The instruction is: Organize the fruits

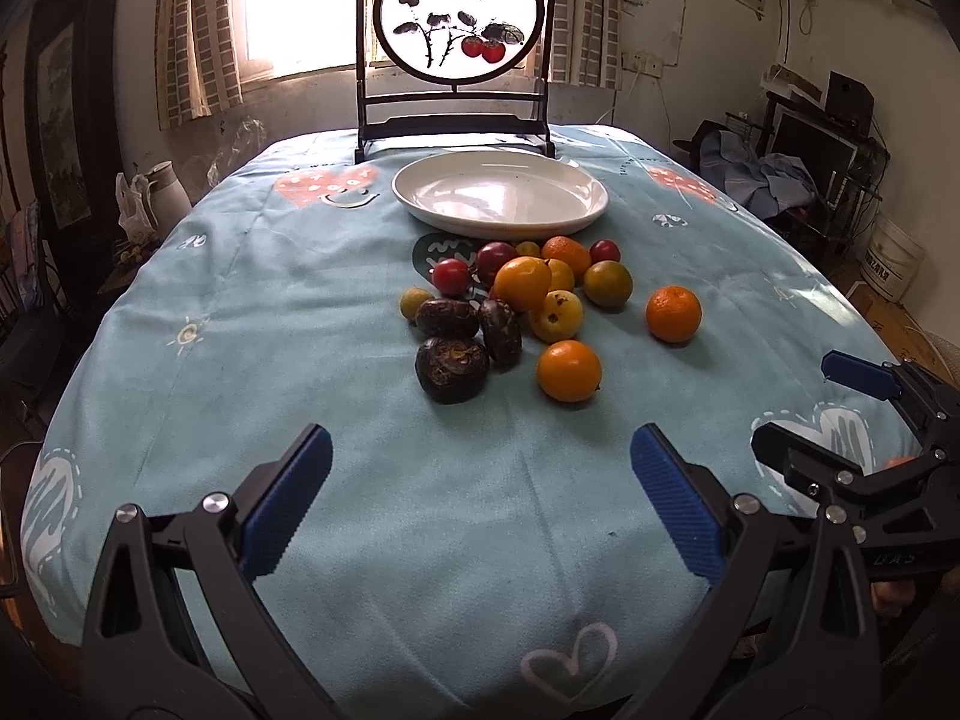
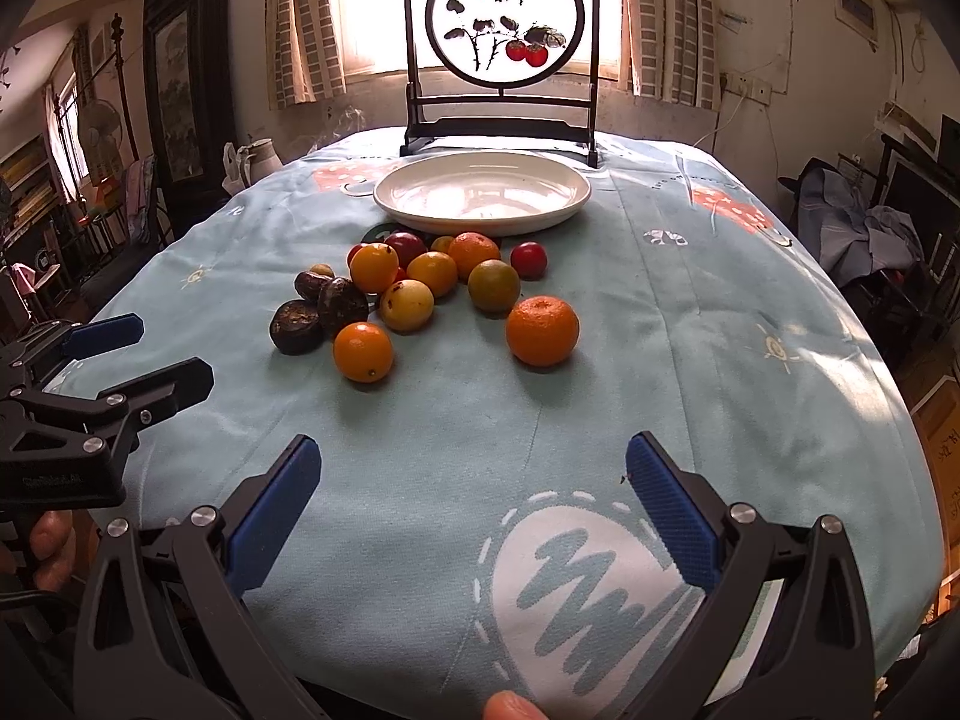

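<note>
A pile of small fruits point(image 1: 522, 294) lies mid-table: oranges, yellow and red fruits, and three dark brown ones point(image 1: 451, 369). One mandarin point(image 1: 673, 313) sits apart on the right; it also shows in the right wrist view point(image 2: 542, 330). An empty white plate point(image 1: 500, 192) stands behind the pile, also in the right wrist view point(image 2: 482, 191). My left gripper point(image 1: 480, 462) is open and empty near the table's front. My right gripper point(image 2: 471, 468) is open and empty, to the right of the left one.
A light blue patterned tablecloth point(image 1: 300, 312) covers the table. A dark framed round painted screen point(image 1: 459, 42) stands upright at the far edge behind the plate. A white jug point(image 1: 162, 189) and room clutter lie beyond the table.
</note>
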Demonstrator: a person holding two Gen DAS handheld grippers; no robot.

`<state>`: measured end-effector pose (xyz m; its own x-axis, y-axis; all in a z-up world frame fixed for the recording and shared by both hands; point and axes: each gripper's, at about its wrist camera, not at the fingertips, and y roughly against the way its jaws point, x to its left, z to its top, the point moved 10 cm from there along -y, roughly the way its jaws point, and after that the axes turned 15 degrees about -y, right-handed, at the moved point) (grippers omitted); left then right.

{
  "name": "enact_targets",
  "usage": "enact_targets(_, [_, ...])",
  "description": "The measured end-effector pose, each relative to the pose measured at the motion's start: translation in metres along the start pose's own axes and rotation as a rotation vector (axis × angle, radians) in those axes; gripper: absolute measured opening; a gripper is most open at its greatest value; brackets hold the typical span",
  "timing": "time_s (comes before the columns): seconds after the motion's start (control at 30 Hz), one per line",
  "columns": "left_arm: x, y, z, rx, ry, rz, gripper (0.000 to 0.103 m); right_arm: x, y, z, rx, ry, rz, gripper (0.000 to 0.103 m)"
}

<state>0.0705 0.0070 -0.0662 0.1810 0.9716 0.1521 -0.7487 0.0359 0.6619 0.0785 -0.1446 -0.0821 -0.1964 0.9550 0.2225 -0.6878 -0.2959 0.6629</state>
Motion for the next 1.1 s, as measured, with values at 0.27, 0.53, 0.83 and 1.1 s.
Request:
enact_targets(0.27, [0.009,0.001,0.0,-0.014,0.017,0.053,0.101,0.0,0.0,0.0,0.001,0.0,0.001,0.102])
enact_targets(0.53, [0.014,-0.003,-0.004,0.004,0.08,0.015,0.101,0.003,0.001,0.001,-0.006,0.01,0.004,0.102])
enact_targets(0.83, [0.003,-0.006,-0.007,0.025,0.03,0.006,0.101,0.006,0.002,0.002,-0.012,0.022,0.004,0.102])
enact_targets(1.1, [-0.002,-0.009,-0.008,0.024,0.027,-0.03,0.101,0.004,0.001,0.002,-0.013,0.028,-0.002,0.102])
